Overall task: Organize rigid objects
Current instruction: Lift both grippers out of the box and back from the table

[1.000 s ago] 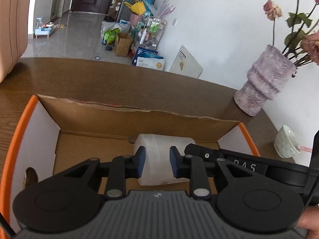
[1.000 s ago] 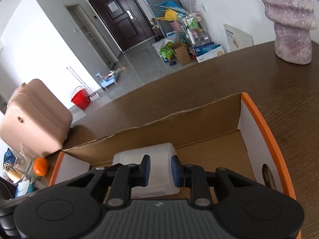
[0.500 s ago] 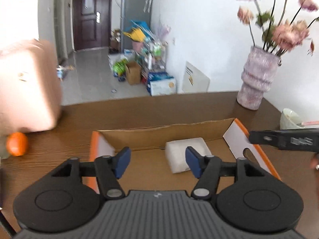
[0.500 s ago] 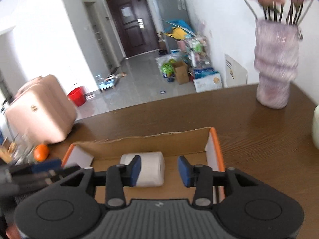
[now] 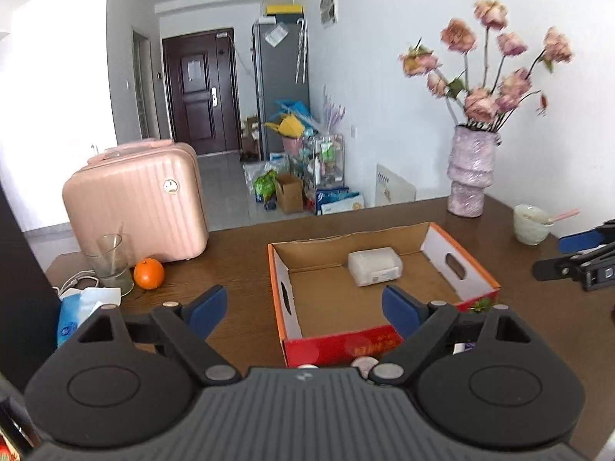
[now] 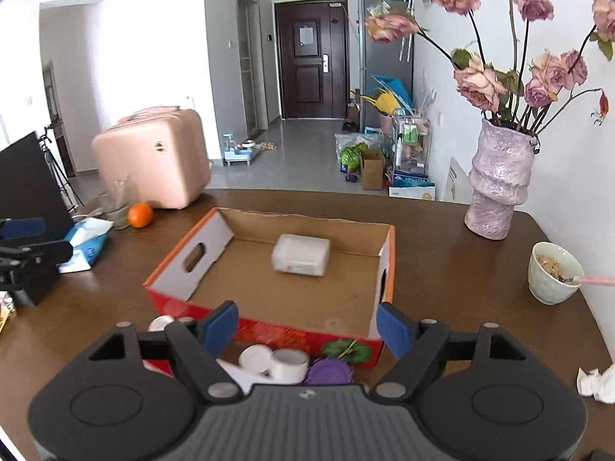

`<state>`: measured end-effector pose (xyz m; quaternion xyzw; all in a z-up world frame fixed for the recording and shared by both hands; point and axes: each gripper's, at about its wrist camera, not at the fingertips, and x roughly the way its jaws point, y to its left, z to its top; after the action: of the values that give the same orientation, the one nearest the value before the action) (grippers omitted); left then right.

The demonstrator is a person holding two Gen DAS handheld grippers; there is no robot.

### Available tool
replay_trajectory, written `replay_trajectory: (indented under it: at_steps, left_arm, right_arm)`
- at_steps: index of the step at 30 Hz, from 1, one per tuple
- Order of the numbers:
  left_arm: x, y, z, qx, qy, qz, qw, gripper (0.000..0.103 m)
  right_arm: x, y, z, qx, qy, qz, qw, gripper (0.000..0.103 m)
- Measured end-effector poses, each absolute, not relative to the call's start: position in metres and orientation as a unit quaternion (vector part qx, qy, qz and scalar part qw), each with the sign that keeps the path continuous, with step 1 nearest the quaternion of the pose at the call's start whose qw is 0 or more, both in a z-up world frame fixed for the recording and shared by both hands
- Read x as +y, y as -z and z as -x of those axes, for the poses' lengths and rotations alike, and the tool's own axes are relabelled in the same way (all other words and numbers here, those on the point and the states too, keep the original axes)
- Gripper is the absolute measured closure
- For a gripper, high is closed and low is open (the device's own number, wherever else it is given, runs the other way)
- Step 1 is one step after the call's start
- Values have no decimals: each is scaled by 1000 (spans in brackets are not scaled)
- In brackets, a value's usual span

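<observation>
Both black two-finger grippers, left (image 5: 303,309) and right (image 6: 307,324), are hovering with jaws opening wide and empty; ahead, the white rectangular plastic container (image 6: 301,254) is lying inside the orange-rimmed cardboard tray (image 6: 391,269) on the brown tabletop (image 6: 442,253).

One cardboard box (image 6: 388,265), one white container (image 6: 301,254) — one orange (image 6: 140,214), one vase (image 6: 497,184)

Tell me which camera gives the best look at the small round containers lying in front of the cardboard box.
The right wrist view. It shows the white containers and a purple lid on the table against the box's red front wall. In the left wrist view, the left claw's body hides nearly all of them; only white slivers peek out.
</observation>
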<state>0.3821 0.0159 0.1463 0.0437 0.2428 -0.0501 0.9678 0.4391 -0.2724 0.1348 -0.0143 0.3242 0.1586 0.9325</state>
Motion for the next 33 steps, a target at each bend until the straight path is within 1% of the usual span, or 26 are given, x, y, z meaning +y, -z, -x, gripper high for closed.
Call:
replay_trajectory:
  at_steps: [5, 10, 14, 17, 20, 26, 30, 33]
  left_arm:
    - [21, -148, -334, 227, 45, -37, 972, 9]
    - [20, -130, -279, 205, 27, -45, 977, 8]
    - [20, -120, -236, 173, 25, -47, 984, 5]
    - [16, -112, -202, 146, 20, -55, 988, 3]
    - [12, -97, -170, 122, 20, -57, 991, 1]
    - [12, -63, -131, 141, 38, -19, 989, 0]
    - [1, -39, -132, 186, 40, -53, 980, 0]
    - [-6, -26, -133, 196, 41, -65, 978, 0]
  right_arm:
    - [-273, -138, -392, 298, -174, -4, 939, 22]
    - [-275, -130, -336, 261, -181, -14, 948, 20]
    - [-277, -111, -285, 226, -193, -24, 955, 17]
    - [-273, -91, -252, 214, -193, -19, 957, 17]
    - [-273, -71, -220, 206, -190, -38, 959, 17]
    - [-272, -27, -164, 193, -143, -49, 970, 15]
    - [-273, 5, -146, 220, -143, -53, 964, 15]
    - [-274, 18, -144, 238, -127, -55, 961, 15]
